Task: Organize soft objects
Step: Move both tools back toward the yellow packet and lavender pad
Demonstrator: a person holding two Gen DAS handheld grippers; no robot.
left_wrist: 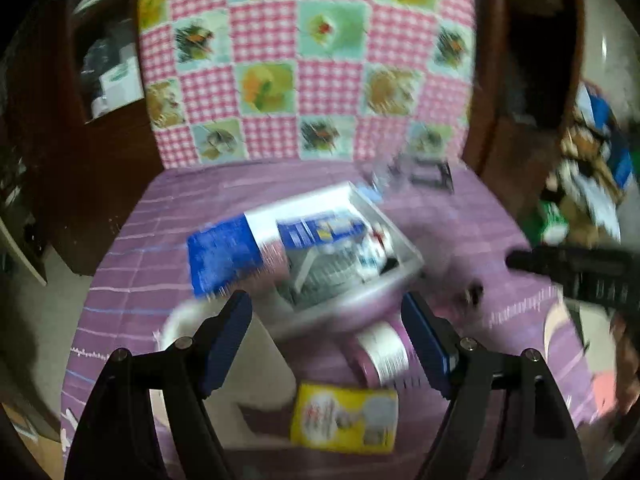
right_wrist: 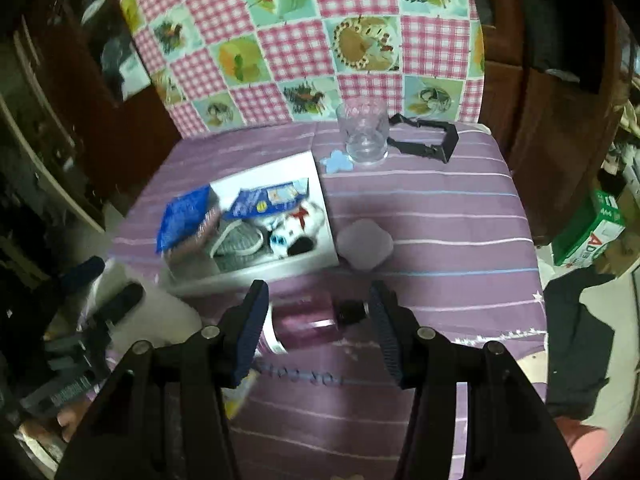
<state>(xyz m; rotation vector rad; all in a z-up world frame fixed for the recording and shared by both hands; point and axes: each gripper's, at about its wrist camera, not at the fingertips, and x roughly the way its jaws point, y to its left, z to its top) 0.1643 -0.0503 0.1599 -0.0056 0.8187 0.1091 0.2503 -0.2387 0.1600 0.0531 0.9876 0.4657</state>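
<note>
The desk [right_wrist: 440, 216] has a white box [right_wrist: 320, 258] stuffed with soft toys just ahead of both grippers. Right gripper [right_wrist: 318, 328] is spread over a pink bottle [right_wrist: 304, 322], left gripper [left_wrist: 326, 344] spread too, both gripping nothing.

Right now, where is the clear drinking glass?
In the right wrist view, the clear glass stands upright at the far end of the purple cloth, beside a black strap, beyond the white box.
</note>
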